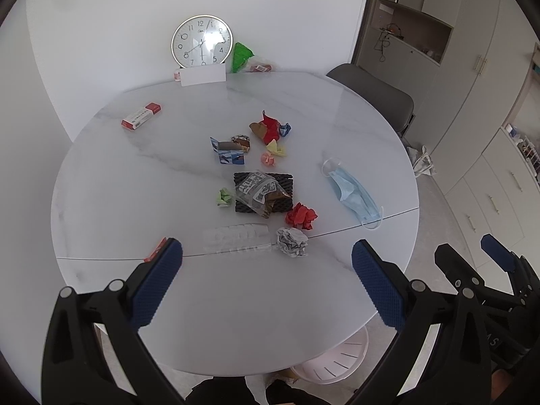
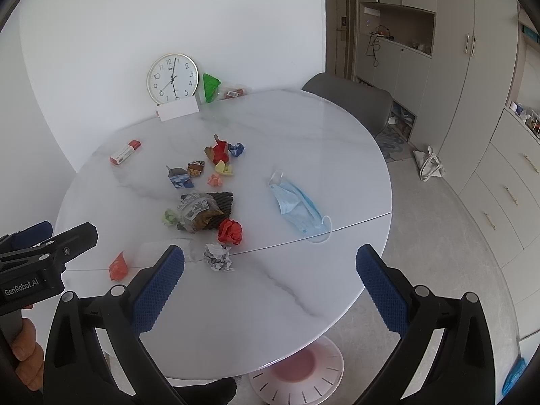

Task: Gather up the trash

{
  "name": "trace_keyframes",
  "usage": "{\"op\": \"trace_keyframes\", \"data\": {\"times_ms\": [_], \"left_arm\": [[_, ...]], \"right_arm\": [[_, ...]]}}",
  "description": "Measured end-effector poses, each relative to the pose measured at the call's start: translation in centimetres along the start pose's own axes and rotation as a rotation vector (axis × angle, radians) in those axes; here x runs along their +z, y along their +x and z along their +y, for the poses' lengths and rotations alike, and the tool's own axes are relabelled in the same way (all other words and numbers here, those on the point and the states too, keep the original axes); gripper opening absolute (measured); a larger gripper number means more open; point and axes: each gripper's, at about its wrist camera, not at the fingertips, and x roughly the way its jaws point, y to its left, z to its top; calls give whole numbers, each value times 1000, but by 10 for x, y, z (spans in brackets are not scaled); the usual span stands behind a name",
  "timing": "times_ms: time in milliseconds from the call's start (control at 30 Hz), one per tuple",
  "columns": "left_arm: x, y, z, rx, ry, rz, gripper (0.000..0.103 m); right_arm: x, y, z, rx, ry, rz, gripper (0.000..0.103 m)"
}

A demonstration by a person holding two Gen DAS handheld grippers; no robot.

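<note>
Side by side, left gripper [image 1: 266, 270] and right gripper [image 2: 270, 273], jaws apart above table [image 1: 236, 303].

Trash [image 1: 263, 192] mid-table [image 1: 118, 202] — mask [image 1: 352, 192] right, clock [image 1: 201, 41] behind.

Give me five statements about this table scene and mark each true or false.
1. Both grippers, left gripper and right gripper, are open and hold nothing. True.
2. The blue face mask lies in the bin. False: it lies on the table.
3. A clock leans against the wall. True.
4. The red crumpled paper sits beside the grey crumpled paper ball. True.
5. The pink bin stands on the table. False: it stands on the floor beneath it.
</note>
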Motion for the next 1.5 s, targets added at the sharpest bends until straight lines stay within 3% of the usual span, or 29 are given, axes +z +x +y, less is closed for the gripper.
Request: {"op": "trace_keyframes", "data": {"times_ms": [1500], "left_arm": [[-4,11,-6,-3,5,24,97]], "right_arm": [[-1,4,-10,3,17,15,101]]}}
